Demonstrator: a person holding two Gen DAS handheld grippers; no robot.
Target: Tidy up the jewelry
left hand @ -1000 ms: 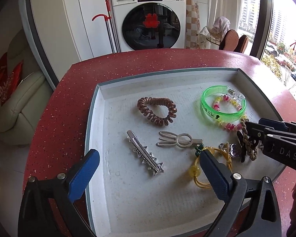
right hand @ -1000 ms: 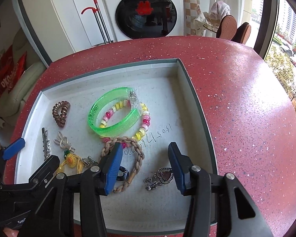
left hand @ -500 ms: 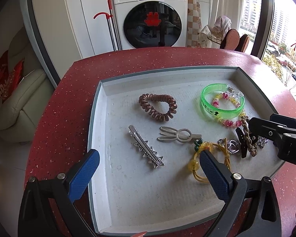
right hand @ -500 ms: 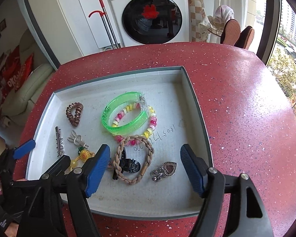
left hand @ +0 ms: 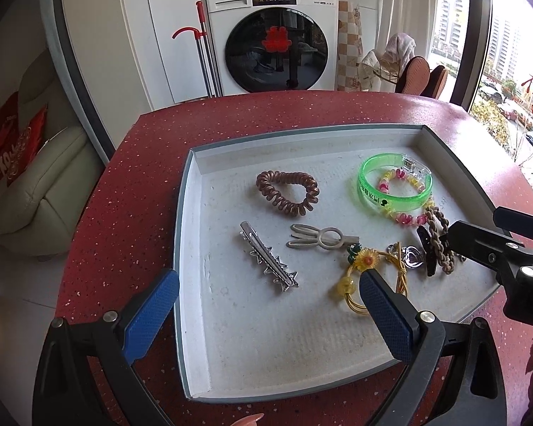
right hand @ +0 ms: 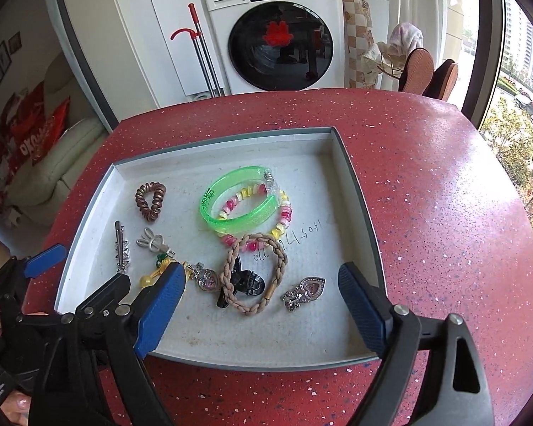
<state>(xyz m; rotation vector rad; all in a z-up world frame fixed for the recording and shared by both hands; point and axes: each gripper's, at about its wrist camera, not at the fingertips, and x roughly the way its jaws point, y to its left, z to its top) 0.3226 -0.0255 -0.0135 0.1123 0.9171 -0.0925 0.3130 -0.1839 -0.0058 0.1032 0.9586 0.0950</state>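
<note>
Right hand-held gripper (right hand: 263,314), jaws opening and empty, hovers just before the braided bracelet (right hand: 256,277) in the tray (right hand: 359,213)

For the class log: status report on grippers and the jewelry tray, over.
Left gripper open, empty. Right gripper opening, nothing between. Jewelry loose in tray; braided bracelet overlaps black claw clip.

Bright daylight from window (left hand: 515,53) at right; view outside overexposed, washed white. Red table (right hand: 444,195) carries pale glare along window side. Tray (left hand: 209,156) floor evenly lit, shadows soft and short. Green bangle (right hand: 238,206) glows translucent. Left room side dimmer. Strong fisheye bending, dark vignette at corners. Centre sharp, no motion blur; edges slightly soft.
</note>
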